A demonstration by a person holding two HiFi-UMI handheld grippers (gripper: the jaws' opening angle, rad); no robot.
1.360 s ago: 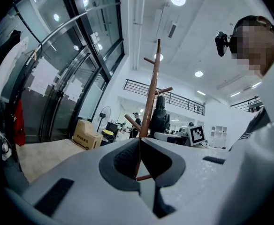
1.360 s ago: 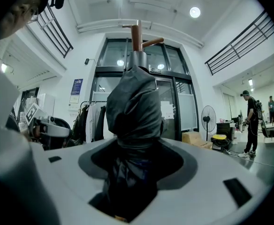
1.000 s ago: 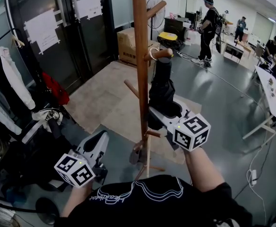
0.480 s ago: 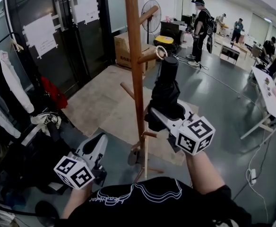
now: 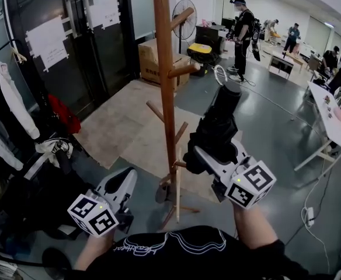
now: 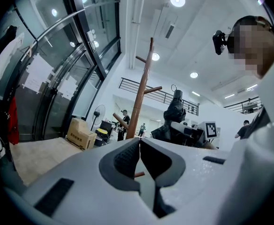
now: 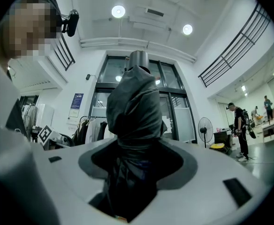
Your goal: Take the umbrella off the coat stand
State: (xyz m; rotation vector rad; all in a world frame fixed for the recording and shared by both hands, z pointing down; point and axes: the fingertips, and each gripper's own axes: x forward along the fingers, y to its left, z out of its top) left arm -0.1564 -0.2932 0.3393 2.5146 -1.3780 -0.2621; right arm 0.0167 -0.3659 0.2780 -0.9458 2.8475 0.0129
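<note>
Right hand-held gripper (image 5: 201, 156): grasping umbrella (image 5: 218, 120) | left hand-held gripper (image 5: 126, 176): clenched | floor (image 5: 275, 134): grey, rug (image 5: 122, 121)

black shirt (image 5: 176, 254), white left gripper (image 5: 128, 177)

I hold the folded black umbrella (image 5: 218, 118) in my right gripper (image 5: 204, 151). It stands nearly upright, handle end up, just right of the wooden coat stand (image 5: 165, 80) and clear of its pegs.

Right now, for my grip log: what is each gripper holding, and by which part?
The right gripper grips the folded umbrella around its fabric bundle, below the handle. The left gripper is shut and empty.
</note>
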